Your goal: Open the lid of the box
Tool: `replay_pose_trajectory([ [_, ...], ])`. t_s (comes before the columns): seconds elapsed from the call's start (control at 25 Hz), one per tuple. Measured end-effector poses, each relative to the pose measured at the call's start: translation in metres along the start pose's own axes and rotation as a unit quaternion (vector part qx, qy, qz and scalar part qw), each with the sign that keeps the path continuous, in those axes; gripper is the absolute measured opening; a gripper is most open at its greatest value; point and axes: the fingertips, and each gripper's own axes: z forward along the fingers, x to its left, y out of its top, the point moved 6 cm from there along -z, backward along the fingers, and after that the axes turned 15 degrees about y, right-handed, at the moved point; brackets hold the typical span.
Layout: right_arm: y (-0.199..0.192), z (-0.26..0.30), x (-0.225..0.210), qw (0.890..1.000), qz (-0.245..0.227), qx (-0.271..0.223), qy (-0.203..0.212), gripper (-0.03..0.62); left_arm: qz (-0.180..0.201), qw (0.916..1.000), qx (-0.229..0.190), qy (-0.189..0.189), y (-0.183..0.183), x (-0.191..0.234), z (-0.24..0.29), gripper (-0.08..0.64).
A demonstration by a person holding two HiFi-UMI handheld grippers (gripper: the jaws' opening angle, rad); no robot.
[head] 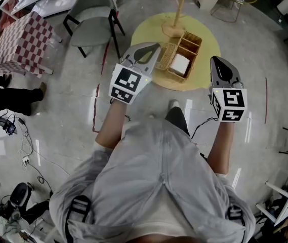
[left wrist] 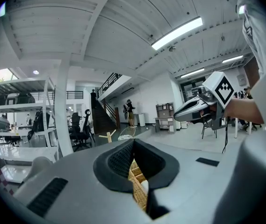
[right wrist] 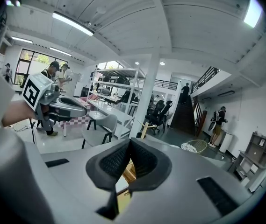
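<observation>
Yellow round table: directly ahead of both claws and below their tips. It carries the box, with a wooden peg stand at the far edge.
Grey chair: beyond the left claw and off to its left, well apart from it.
Box: wicker, split into compartments. It sits between the two claws and just ahead of them, nearer the left one. A white item lies in the near compartment.
Lid: a woven flap on the box's left side, just beside the left claw's tip. It looks swung back off the box.
Left claw: jaws pressed together at the tips, gripping nothing. Its own view shows wicker through the gap behind the pads, but that wicker is below the claw, not between the jaws.
Right claw: jaws likewise closed tip to tip and empty. It is to the right of the box and not touching it.
Progress: the compartments show openly from above, so I judge the lid already open. Little seems left beyond drawing the claws clear. Whether the flap rests fully back cannot be told.
</observation>
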Motion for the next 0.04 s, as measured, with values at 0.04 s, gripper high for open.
replay_pose_trajectory([
  [0.04, -0.0002, 0.0017, -0.0006, 1.000, 0.000, 0.001, 0.000, 0.023, -0.001, 1.0000, 0.001, 0.000, -0.0009, 0.0010, 0.0012, 0.029],
])
